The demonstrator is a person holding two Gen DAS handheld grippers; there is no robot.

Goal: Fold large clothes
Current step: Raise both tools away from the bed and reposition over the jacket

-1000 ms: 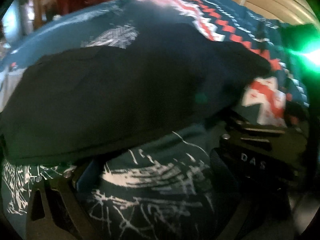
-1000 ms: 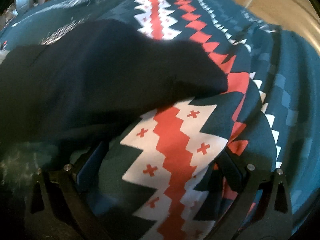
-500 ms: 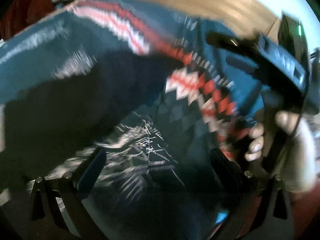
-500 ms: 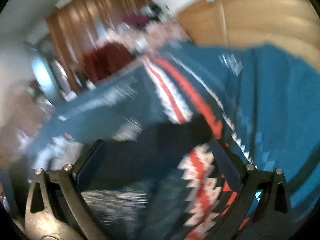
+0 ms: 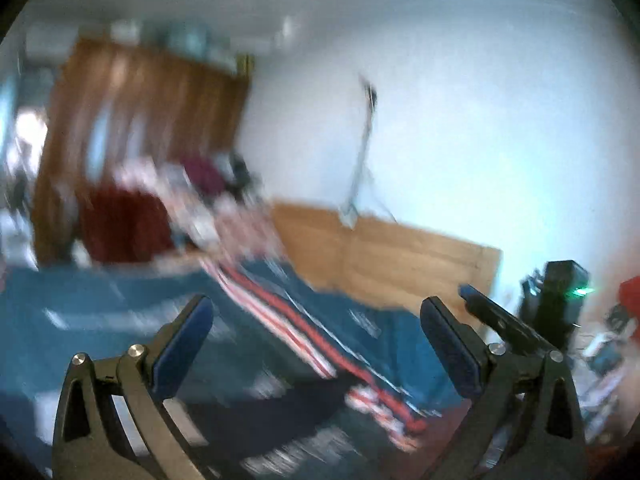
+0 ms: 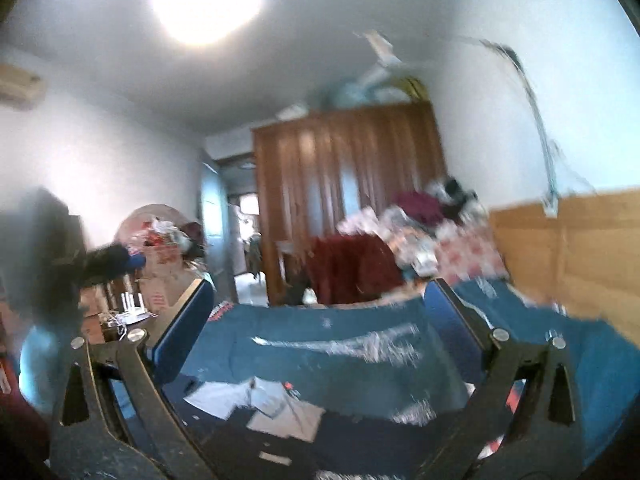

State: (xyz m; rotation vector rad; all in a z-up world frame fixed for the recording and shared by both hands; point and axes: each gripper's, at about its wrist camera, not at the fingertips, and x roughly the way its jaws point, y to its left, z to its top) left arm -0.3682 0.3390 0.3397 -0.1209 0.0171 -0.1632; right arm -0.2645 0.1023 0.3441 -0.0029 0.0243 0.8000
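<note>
The dark navy garment (image 6: 360, 432) lies on the bed, on its teal patterned bedspread (image 6: 320, 360), low in the right wrist view with white labels showing near its collar. In the left wrist view it is a blurred dark patch (image 5: 272, 416) beside the bedspread's red-and-white stripe (image 5: 304, 340). Above the garment, the left hand-held gripper (image 5: 316, 344) and right hand-held gripper (image 6: 320, 340) are both spread wide, holding nothing. Beyond the garment stand a wooden headboard (image 5: 400, 268) and a brown wardrobe (image 6: 352, 184).

Teal bedspread (image 5: 100, 320) with red-white zigzag stripe (image 5: 304, 336)
</note>
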